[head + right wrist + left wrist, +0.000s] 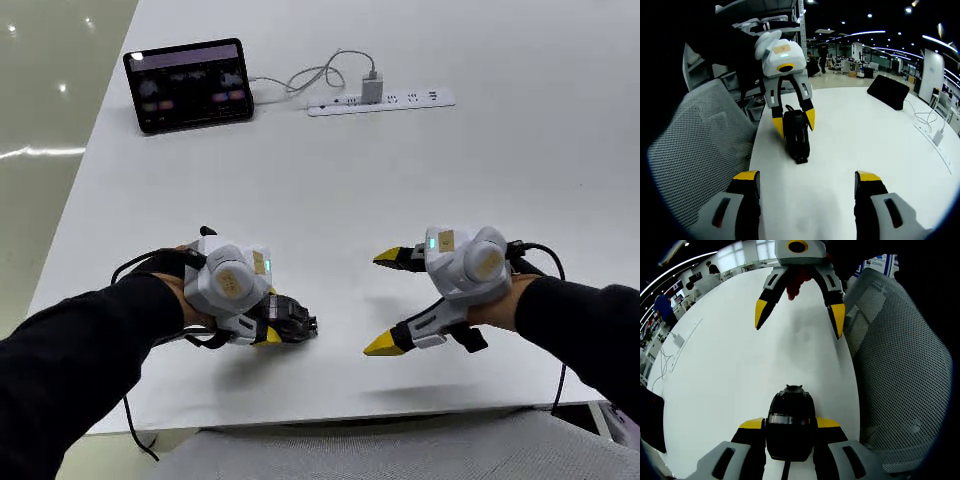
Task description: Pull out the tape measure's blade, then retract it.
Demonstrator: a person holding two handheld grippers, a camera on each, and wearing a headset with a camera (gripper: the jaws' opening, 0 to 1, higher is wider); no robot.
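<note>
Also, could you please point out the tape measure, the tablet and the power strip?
tape measure (790,432): left gripper view, middle of its black case.
tablet (188,84): head view, centre of its screen.
power strip (420,99): head view, its white top.

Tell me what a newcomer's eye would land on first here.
The left claw grips a black tape measure on the near left of the white table. The right claw faces it from the right, its yellow-tipped jaws wide open. At the far left edge stands a lit tablet, with a white power strip beside it.
</note>
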